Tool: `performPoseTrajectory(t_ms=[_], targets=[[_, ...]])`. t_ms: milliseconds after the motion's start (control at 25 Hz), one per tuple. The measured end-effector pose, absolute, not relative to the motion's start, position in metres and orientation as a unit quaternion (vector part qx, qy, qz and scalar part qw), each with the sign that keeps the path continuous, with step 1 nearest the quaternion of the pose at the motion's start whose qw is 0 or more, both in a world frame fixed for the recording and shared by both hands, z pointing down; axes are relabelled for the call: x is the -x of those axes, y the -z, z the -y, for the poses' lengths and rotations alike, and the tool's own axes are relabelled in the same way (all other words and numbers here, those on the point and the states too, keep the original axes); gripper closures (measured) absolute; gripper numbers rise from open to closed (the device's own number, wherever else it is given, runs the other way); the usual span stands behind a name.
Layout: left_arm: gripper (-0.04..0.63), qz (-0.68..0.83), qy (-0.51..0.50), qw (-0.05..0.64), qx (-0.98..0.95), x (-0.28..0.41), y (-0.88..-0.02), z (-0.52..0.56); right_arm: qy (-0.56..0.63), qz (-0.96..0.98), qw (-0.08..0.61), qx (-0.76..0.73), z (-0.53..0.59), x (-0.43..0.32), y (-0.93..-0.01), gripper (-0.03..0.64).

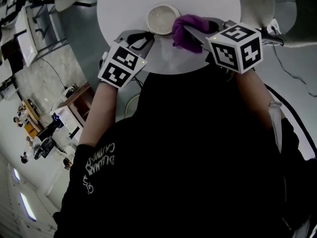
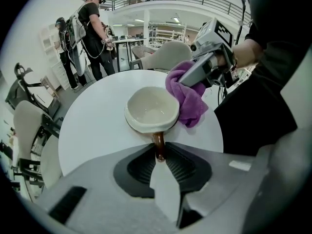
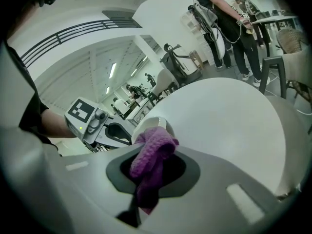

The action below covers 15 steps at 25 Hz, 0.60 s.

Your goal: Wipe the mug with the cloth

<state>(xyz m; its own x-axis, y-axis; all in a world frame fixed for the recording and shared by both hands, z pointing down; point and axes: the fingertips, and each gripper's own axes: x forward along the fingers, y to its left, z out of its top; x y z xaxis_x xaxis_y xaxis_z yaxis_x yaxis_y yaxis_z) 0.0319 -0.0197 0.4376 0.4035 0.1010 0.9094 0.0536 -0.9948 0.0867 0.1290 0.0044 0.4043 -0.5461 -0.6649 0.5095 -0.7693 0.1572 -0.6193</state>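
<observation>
Fingers (image 2: 187, 167) of left gripper (image 2: 159, 156) pinch mug (image 2: 148, 108) handle; right gripper's (image 3: 148, 172) clamp cloth (image 3: 153, 147), half-hiding mug.

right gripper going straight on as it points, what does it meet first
Probably the mug, just ahead; the cloth clamped in the right gripper would touch its side first, if it isn't touching already.

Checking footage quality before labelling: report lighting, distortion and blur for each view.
Head view: the white table is nearly blown out, while the dark shirt swallows the lower half. Left gripper view: the corners are vignetted black, and the mug is sharp and evenly lit. Right gripper view: strong fisheye bows the railing, and the cloth, close to the lens, looks soft.
</observation>
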Motion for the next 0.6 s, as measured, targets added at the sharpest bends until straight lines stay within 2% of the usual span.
performPoseTrajectory(t_ms=[440,600], targets=[[0.52,-0.08,-0.559,0.005,-0.825,-0.032,-0.439,0.019,-0.438,0.758,0.069,-0.478,0.015,-0.146,-0.408,0.575],[0.52,-0.088,-0.561,0.021,-0.823,-0.033,-0.436,0.017,-0.437,0.76,0.075,-0.476,0.023,-0.149,-0.407,0.574]])
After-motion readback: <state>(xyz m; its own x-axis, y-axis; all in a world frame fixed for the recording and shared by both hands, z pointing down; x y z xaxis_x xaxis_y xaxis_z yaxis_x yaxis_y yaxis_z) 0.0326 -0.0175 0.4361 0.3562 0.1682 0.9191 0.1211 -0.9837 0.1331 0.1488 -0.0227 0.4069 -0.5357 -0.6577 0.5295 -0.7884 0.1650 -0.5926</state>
